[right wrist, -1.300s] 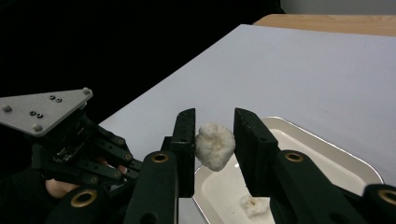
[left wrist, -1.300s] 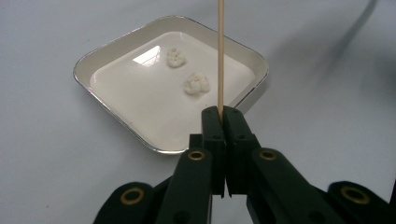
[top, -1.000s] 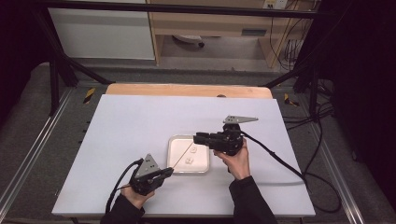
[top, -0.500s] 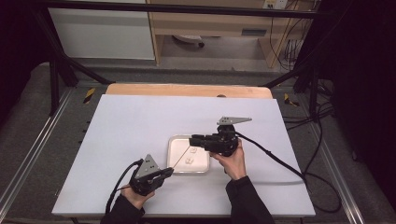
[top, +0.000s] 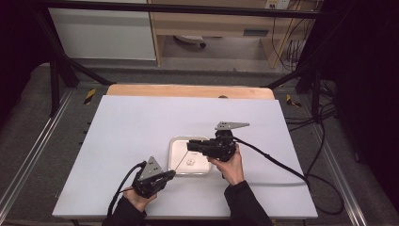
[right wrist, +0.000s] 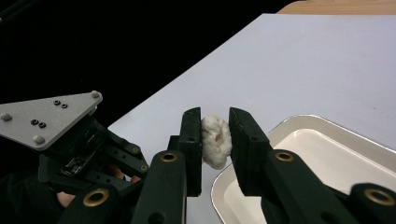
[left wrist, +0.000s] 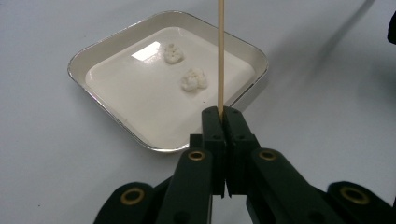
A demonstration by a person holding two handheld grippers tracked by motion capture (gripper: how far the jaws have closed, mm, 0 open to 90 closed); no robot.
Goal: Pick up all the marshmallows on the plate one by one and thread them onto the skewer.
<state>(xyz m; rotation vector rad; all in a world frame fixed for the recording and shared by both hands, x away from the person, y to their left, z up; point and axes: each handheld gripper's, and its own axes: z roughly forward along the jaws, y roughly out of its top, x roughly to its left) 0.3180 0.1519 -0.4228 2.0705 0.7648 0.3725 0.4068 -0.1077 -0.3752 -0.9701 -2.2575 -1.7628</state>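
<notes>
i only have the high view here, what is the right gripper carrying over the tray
Observer: The right gripper has a white puffy piece between its jaws, which have just been closing on it.
Operator: and that thin line from the left gripper?
Observer: A wooden skewer, clamped upright between the left gripper's shut jaws.
Operator: anything left in the tray?
Observer: Two more white pieces, one farther from the left gripper and one nearer, both lying on the tray floor beside the skewer.
</notes>
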